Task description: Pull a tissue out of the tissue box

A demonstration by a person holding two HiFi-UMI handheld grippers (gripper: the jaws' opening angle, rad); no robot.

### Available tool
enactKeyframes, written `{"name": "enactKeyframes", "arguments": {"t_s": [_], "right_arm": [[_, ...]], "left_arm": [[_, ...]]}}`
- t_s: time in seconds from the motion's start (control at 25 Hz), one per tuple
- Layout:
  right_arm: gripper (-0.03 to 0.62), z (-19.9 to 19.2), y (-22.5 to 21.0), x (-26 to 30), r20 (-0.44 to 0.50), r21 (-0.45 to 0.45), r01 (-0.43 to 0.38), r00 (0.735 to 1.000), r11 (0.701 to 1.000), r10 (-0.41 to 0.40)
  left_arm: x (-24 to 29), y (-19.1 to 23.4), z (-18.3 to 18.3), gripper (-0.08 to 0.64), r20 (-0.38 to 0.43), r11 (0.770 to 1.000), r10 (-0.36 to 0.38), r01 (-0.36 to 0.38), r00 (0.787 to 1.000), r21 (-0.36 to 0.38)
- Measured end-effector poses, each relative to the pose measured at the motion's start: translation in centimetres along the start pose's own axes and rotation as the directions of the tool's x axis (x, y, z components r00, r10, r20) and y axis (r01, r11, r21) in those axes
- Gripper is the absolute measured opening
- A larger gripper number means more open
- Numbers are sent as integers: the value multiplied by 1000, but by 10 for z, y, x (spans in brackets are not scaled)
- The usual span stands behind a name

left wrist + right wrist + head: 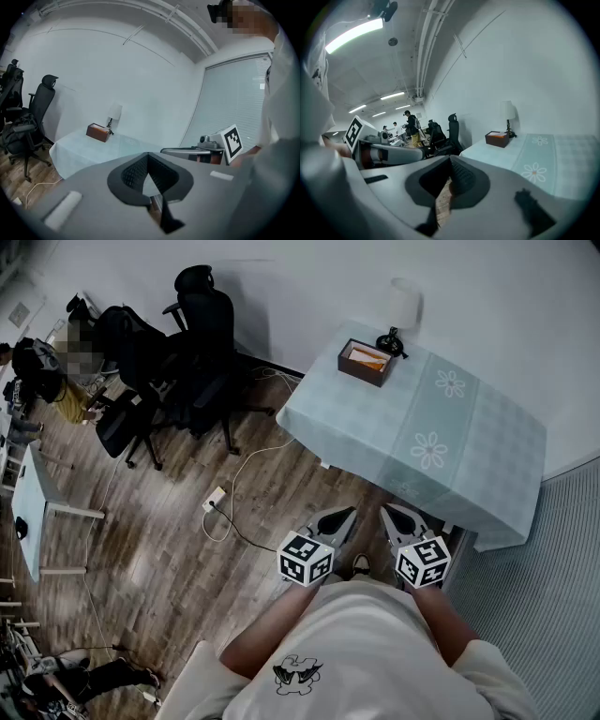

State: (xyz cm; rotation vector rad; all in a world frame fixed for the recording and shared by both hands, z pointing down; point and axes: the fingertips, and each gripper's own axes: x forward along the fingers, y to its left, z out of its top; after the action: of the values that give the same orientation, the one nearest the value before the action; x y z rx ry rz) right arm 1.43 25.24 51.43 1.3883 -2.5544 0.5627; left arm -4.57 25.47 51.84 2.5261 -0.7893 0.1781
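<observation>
White shirt fabric (pixel 375 652) fills the bottom of my head view, and both forearms reach out of it to the two tools, held side by side over the wood floor (pixel 159 549). The left gripper (pixel 342 514) has its jaws pressed together at the tips with nothing between them; its own view shows the dark ribbed pads meeting in a point. The right gripper (pixel 392 512) is likewise fully closed and empty, just short of the table's near edge. On the floor to my left a white power strip (pixel 215 499) lies with its cable looping toward the wall.

Ahead stands the table (pixel 469 456), draped in a pale teal cloth printed with white flowers. The tissue box (pixel 367 362), brown, sits at the far left corner of the cloth, well apart from both grippers. Its open top shows a pale, orange-tinted filling; I cannot tell whether a tissue stands up from it. Just beside the box, toward the wall, is a small lamp (pixel 403 310) with a white shade. Further left, black office chairs (pixel 202 324) crowd together, and a person in a yellow top (pixel 66 395) sits beyond them.
</observation>
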Motion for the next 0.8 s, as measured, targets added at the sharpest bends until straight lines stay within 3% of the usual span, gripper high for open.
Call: {"name": "enactKeyframes", "arguments": {"t_s": [0.52,0.8], "right_arm": [[12,-10,6,8,-28,-13,-7,1000,1000,6],[14,-9,6,24,-37,-7,55,998,998,-56]], "left_arm": [[-5,14,-6,5,-6,999,32,-32,999,-10],[-12,34,0,5,11,999,27,-26,1000,-22]]}}
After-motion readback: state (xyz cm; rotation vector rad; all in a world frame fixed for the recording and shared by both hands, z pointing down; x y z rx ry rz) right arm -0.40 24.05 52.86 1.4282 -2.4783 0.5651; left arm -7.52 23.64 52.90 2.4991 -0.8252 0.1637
